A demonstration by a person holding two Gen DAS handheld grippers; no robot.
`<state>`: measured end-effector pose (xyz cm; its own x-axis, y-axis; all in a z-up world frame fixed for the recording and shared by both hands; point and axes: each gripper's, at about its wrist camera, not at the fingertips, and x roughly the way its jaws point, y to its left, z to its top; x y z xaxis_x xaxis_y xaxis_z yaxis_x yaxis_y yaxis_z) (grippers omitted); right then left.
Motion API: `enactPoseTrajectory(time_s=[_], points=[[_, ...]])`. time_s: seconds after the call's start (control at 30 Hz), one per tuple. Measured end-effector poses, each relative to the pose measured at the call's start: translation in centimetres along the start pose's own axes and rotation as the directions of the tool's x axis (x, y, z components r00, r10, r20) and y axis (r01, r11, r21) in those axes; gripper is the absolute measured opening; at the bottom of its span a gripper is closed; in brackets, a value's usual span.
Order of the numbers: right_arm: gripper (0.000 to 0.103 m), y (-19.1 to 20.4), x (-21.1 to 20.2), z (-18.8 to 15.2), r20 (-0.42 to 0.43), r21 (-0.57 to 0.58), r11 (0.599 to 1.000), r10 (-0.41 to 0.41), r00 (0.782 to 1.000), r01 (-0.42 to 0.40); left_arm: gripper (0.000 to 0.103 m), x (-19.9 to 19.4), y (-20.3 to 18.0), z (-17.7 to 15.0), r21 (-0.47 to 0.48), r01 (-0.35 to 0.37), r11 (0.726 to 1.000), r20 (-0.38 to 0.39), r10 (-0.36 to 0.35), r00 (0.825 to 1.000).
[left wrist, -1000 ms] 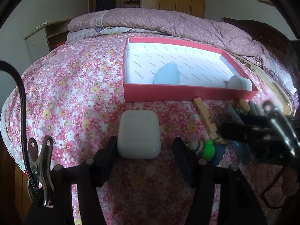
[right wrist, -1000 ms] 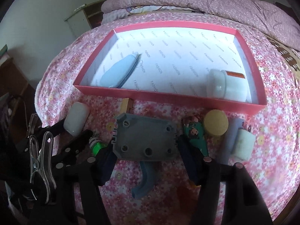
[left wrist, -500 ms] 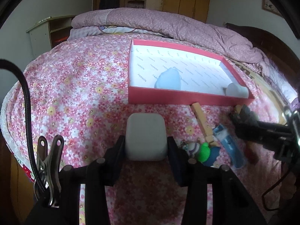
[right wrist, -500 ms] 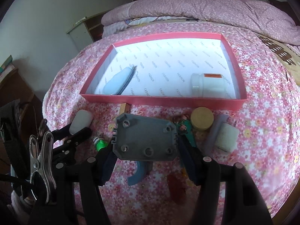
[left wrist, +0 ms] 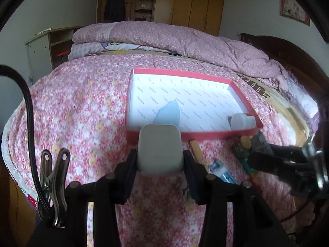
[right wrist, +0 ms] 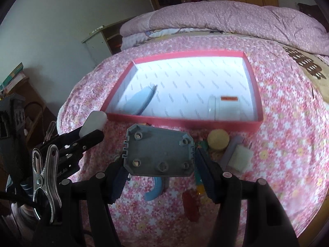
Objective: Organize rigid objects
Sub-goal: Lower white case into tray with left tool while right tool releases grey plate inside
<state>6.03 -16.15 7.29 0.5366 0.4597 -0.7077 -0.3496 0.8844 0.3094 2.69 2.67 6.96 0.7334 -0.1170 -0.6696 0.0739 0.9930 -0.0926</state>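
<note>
L gripper (left wrist: 160, 162) pinches white rounded case (left wrist: 160, 148) by its sides, lifted w/ red tray (left wrist: 216, 134) ahead, prob. its destination. R gripper (right wrist: 159, 170) jaws clamp grey plate (right wrist: 159, 154) edge-on, likely same.

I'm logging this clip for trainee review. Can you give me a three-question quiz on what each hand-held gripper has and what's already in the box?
1. True or false: the left hand-held gripper is shut on a white rounded case.
2. What does the right hand-held gripper hold? A) yellow round lid B) grey plate with holes C) wooden stick
3. Fill in: inside the red box lie a light blue object and a white ____ on its side.

Key: 1 true; 2 B, the grey plate with holes; 3 jar.
</note>
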Motion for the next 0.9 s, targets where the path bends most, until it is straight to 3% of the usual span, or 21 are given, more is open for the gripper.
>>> enactPoseTrajectory(time_s=[0.4,0.9], points=[[0.064,-1.7,-0.4,4.8,0.045,-0.027,0.998,-0.053,0.998,0.054,0.046,2.2,-1.0,4.9,0.026,0.009,1.000,-0.012,-0.008,1.000],[0.064,-7.1,3.1,10.4,-0.011,0.009,0.986,-0.167,0.986,0.167,0.046,7.9,-2.2,10.2,0.052,-0.001,0.999,-0.044,0.003,0.999]])
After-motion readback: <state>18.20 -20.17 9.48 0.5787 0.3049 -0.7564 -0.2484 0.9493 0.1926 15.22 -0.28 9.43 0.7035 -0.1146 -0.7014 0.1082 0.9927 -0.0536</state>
